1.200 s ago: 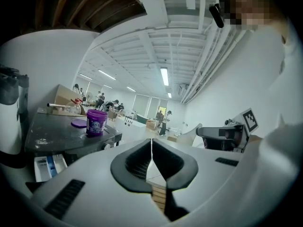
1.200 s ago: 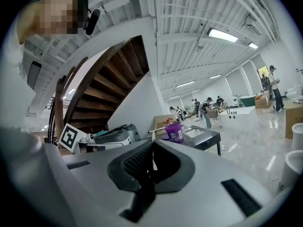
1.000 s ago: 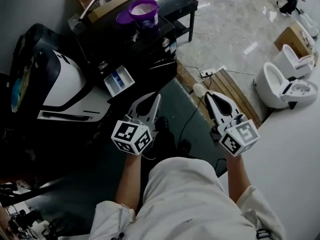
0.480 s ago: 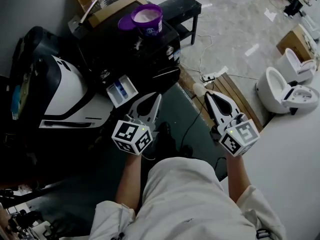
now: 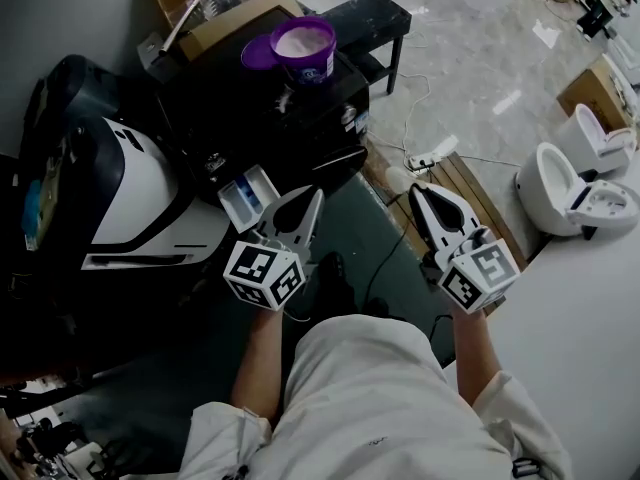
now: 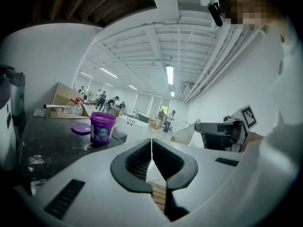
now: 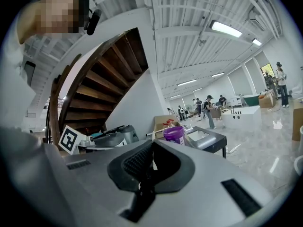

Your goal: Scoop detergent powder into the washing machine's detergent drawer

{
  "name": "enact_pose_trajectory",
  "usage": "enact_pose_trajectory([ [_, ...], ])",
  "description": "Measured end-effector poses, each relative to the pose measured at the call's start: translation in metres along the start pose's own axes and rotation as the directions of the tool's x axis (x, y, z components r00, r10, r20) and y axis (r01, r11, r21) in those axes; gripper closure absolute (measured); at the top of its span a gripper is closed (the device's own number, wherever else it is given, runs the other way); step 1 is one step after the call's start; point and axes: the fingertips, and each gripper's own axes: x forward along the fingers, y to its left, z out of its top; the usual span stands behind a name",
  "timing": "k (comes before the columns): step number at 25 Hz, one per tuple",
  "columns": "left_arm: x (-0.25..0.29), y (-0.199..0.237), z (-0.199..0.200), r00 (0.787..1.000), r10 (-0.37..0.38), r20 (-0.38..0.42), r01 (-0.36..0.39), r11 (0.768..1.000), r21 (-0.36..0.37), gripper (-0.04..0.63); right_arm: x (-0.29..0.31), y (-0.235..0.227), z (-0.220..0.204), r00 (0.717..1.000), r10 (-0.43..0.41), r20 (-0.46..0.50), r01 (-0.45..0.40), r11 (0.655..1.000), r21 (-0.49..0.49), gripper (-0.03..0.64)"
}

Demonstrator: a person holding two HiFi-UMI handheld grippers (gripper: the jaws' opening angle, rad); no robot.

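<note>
- Left hand-held gripper (image 6: 151, 142): jaws pressed together, nothing between them. We read it as empty.
- Right hand-held gripper (image 7: 152, 143): jaws likewise shut tip to tip, and empty. It is level with the left one and well apart from it.
- Detergent drawer (image 5: 246, 196): pulled out of the washing machine (image 5: 300, 138), just ahead and left of the left gripper's tips. Its open side faces up, with blue compartments showing. It juts from the machine front toward the grippers, and we take that slide line as its long axis.
- Detergent tub (image 5: 305, 50): purple, farther ahead of both grippers, past the drawer, on the machine's top surface. It stands upright with its mouth up and pale powder showing inside. Its axis is vertical.
- Lid (image 5: 256, 54): off, lying flat just left of the tub.
- We make out no scoop; one may sit inside the tub.
- Handling, our judgement: the tub is stiff plastic with a smooth wall, likely modest in weight, and could slip in a light pinch. It is better steadied by the wall or the rim.
- The powder is loose and spills readily, so a loaded scoop wants to be held by its handle and kept level.
- The drawer is thin plastic and should not be leaned on.
</note>
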Motion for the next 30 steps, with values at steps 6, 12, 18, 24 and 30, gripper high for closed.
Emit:
enact_pose_trajectory([
  [6, 0.012, 0.02, 0.005, 1.0, -0.014, -0.013, 0.014, 1.0, -0.011, 0.574, 0.025, -0.005, 0.009, 1.0, -0.014, -0.005, 0.014, 1.0, -0.004, 0.606],
  [12, 0.023, 0.044, 0.015, 0.999, -0.034, -0.014, 0.034, 0.999, -0.011, 0.574, 0.05, -0.009, 0.012, 0.999, -0.035, -0.006, 0.035, 0.999, -0.005, 0.606],
  [18, 0.032, 0.066, 0.021, 0.998, -0.063, -0.02, 0.063, 0.998, -0.016, 0.574, 0.074, -0.008, 0.016, 0.998, -0.054, -0.012, 0.054, 0.998, -0.013, 0.606],
  [24, 0.038, 0.089, 0.023, 0.995, -0.093, -0.038, 0.092, 0.996, -0.018, 0.574, 0.1, -0.005, 0.016, 0.997, -0.071, -0.019, 0.071, 0.997, -0.013, 0.606],
  [30, 0.04, 0.111, 0.024, 0.992, -0.117, -0.053, 0.116, 0.993, -0.023, 0.574, 0.123, -0.002, 0.014, 0.996, -0.09, -0.024, 0.09, 0.996, -0.005, 0.606],
])
